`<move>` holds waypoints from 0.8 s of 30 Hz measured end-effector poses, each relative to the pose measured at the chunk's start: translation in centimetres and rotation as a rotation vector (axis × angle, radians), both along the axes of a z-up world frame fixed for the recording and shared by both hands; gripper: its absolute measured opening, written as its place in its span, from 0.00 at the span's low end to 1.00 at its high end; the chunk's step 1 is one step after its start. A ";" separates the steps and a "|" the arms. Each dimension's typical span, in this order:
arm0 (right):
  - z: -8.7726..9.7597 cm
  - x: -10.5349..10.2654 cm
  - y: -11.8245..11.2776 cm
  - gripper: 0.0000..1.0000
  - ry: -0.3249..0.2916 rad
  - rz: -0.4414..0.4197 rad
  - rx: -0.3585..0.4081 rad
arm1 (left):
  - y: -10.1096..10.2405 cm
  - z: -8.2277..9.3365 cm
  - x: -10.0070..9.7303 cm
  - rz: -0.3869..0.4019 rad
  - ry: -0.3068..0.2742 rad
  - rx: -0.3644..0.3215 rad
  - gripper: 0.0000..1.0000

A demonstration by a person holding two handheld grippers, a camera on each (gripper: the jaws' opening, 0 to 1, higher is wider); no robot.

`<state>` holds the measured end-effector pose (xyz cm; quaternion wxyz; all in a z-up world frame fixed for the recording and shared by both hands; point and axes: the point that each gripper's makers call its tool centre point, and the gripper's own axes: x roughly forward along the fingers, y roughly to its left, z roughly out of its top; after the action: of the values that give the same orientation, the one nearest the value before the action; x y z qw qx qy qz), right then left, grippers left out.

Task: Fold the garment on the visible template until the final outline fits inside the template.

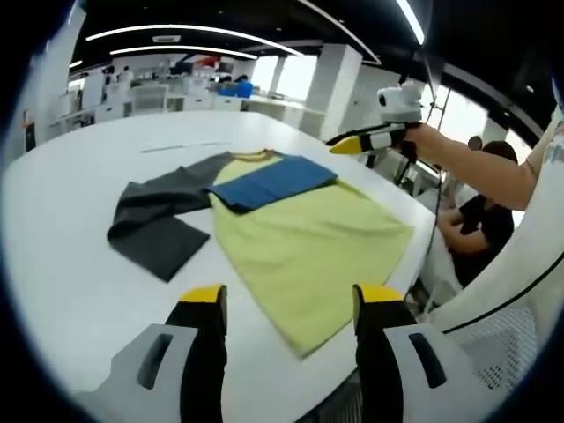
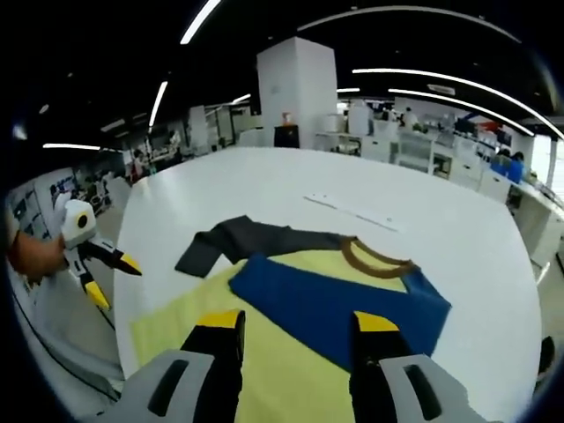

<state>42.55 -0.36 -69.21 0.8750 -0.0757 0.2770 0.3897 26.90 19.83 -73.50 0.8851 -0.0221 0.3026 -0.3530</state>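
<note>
Both hand-held grippers (image 1: 289, 300) (image 2: 295, 324) hover open and empty (blue sleeve (image 2: 339, 304) already folded); the grey sleeve (image 1: 159, 216) wants folding squarely inward next.

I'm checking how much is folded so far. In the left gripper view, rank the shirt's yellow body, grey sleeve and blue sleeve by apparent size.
1. Yellow body
2. Grey sleeve
3. Blue sleeve, folded across the chest; it lies farther off, so its rank against grey is unsure.

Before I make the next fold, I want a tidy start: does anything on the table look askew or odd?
The garment lies unevenly: its blue sleeve is folded across the yellow chest, while the dark grey sleeve sprawls off to the side on the white table, bent and rumpled. Nothing looks spilled or damaged. No template outline is discernible.
</note>
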 end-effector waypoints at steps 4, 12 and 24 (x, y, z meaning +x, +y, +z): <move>0.0 -0.2 -0.9 0.45 0.001 -0.011 0.002 | 0.0 0.1 0.3 0.008 0.003 0.001 0.54; -0.1 -0.9 -3.0 0.45 0.009 -0.033 -0.004 | 0.1 0.6 0.9 0.026 -0.001 -0.004 0.54; 0.5 -1.9 -4.6 0.45 0.007 -0.052 0.022 | 0.8 0.5 1.7 0.059 0.000 0.010 0.53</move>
<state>40.61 -4.93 -68.67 0.8846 -0.0575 0.2777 0.3701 28.61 20.61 -73.00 0.8951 -0.0267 0.3037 -0.3254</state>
